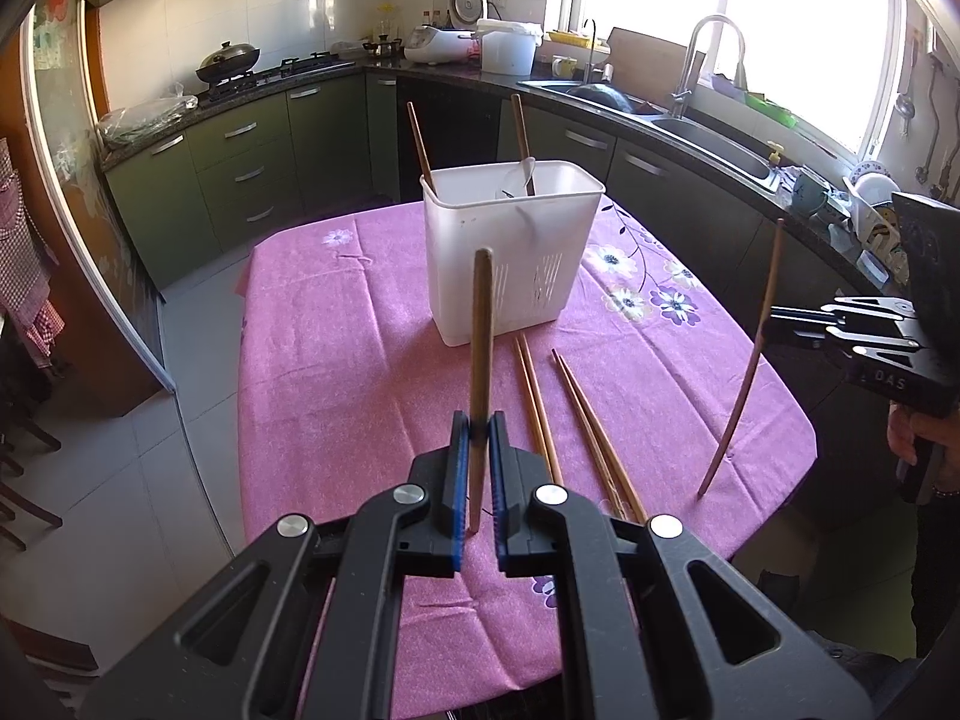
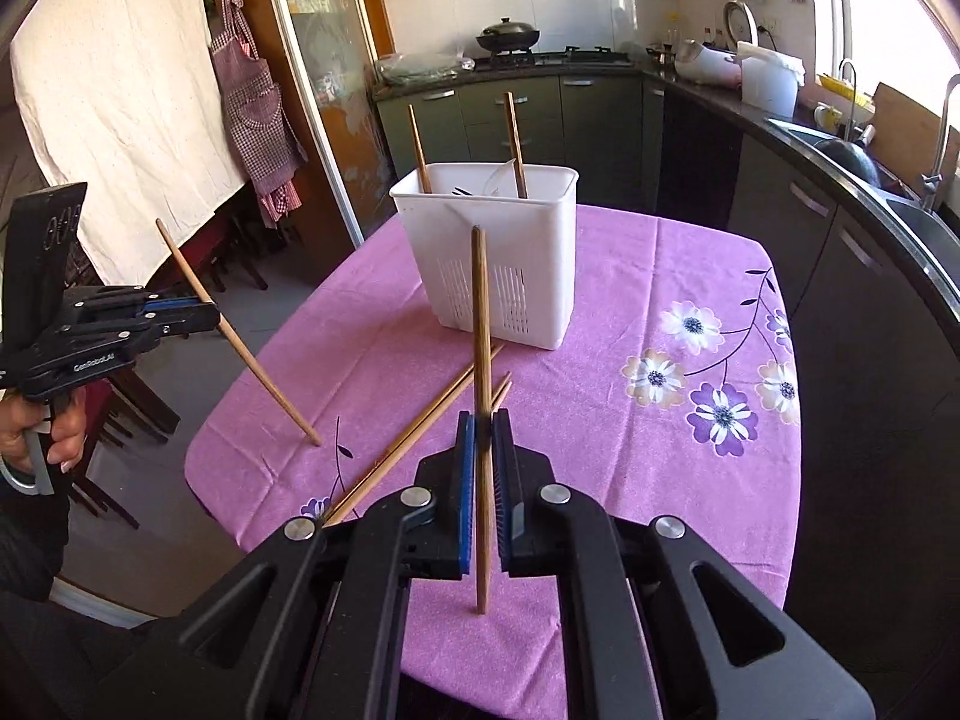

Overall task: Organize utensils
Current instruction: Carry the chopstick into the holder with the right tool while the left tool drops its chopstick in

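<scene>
Both pairs of jaws were pressed in on a single chopstick each, blue pads flat against the wood with no gap showing. Furthest left, the left gripper (image 1: 478,432) pinched its chopstick (image 1: 482,324) low on the shaft, so that most of the length stood nearly upright above the pads and a short tail hung below, over the pink cloth of the table (image 1: 336,372). To its right, four loose chopsticks (image 1: 567,420) lay on the cloth as two rough pairs, just in front of the white utensil holder (image 1: 510,252), which stood upright near the middle of the table with two chopsticks and what looked like a pale spoon already leaning inside. Furthest right, the right gripper (image 2: 483,426) held its own chopstick (image 2: 480,324) about mid-shaft, also near vertical in its own view, though from the left camera the same stick leaned and its lower tip sat near the cloth.

The step in hand looked like carrying both sticks to the holder. To do it well, each stick would need lifting until its lower tip cleared the rim, then lowering straight into the opening, away from the leaning sticks. One hand at a time would avoid a clash over the opening. The jaws should open only once the tip was well inside.
</scene>
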Demonstrator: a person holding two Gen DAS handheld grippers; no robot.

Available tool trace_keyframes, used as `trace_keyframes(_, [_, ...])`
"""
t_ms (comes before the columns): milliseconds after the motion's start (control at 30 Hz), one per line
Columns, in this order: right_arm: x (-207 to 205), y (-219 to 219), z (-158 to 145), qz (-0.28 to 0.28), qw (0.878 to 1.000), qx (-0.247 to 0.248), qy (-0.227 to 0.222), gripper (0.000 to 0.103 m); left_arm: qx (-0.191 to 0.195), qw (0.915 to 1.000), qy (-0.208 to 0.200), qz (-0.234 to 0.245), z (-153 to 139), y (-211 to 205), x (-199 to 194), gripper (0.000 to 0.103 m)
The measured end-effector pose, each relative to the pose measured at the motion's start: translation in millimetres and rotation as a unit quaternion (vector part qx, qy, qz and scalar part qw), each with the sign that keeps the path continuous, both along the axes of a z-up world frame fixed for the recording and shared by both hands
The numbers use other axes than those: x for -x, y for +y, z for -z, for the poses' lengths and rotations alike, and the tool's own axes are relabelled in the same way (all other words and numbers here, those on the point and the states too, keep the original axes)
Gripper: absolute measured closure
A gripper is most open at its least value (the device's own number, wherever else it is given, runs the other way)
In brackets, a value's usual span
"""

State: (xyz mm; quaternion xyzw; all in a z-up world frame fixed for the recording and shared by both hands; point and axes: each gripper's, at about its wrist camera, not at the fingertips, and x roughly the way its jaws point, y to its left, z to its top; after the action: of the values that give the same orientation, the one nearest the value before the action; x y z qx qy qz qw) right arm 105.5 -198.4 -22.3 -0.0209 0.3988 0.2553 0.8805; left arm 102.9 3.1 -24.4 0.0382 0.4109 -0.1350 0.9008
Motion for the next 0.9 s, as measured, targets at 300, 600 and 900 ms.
trace_keyframes(300, [30.0,-15.9,-3.5,-0.004,1.0,-0.02,-0.014,0.096,-0.008,1.0,-0.003,0.002,-3.8,-6.8,4.9,0.096])
trace_keyframes(600, [22.2,-17.6,-16.7,-0.008,0.999,-0.042,-0.029,0.096,-0.005,0.9999,-0.006,0.008,-17.1,-10.6,3.3,0.096])
trace_keyframes(900, [-17.0,-13.1,-101.1,-0.016,0.993,-0.074,-0.09,0.096,0.018,0.9988,-0.033,0.031,-80.4,-22.7,-27.2,0.096])
